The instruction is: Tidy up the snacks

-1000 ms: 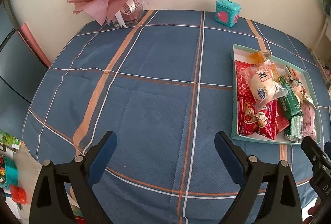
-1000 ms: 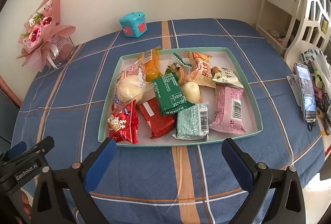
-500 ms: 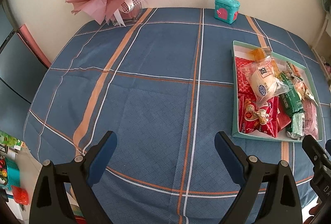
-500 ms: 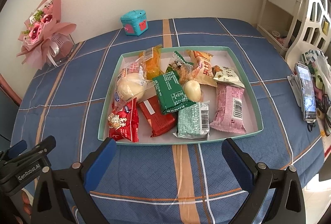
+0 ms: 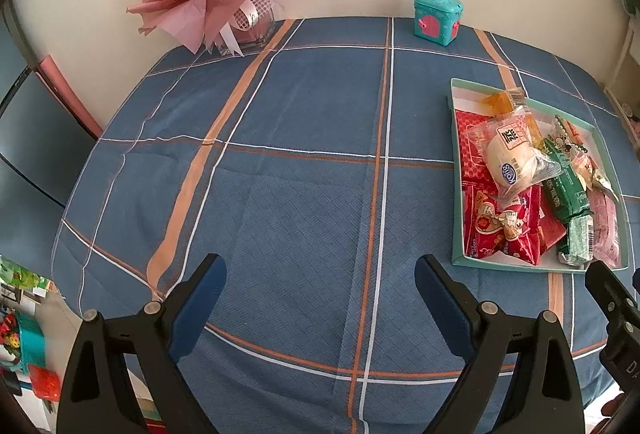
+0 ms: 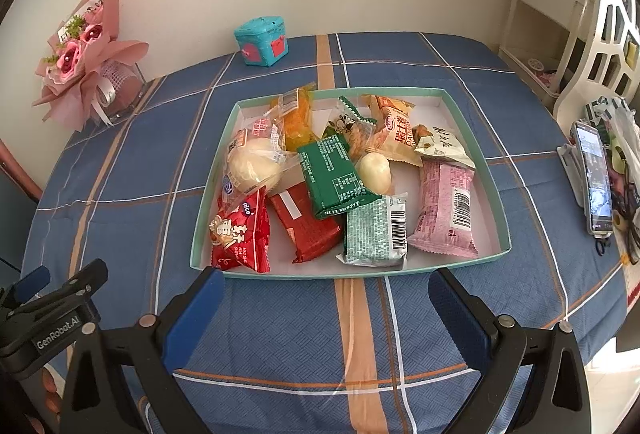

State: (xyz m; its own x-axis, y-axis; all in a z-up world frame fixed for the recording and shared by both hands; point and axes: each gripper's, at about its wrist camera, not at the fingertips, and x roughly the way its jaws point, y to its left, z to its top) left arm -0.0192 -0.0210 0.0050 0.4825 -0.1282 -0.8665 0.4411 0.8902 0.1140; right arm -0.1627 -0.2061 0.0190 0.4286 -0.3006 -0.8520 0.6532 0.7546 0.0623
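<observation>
The right gripper (image 6: pixel 322 294) hangs spread and empty just short of the near rim of the teal-edged tray (image 6: pixel 478 143), squared up to it, likely so either finger can reach in; the snacks all lie heaped inside, the green packet (image 6: pixel 336 179) overlapping a red packet (image 6: pixel 308 230) and the pink wafer pack (image 6: pixel 448 207) lying clear. The left gripper (image 5: pixel 320 282), likewise spread and holding nothing, waits over the bare blue plaid tablecloth (image 5: pixel 288 137) beside the tray, probably as free sorting room.

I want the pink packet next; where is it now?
In the right wrist view, the pink packet lies at the tray's right side, beside the light green packet.
</observation>
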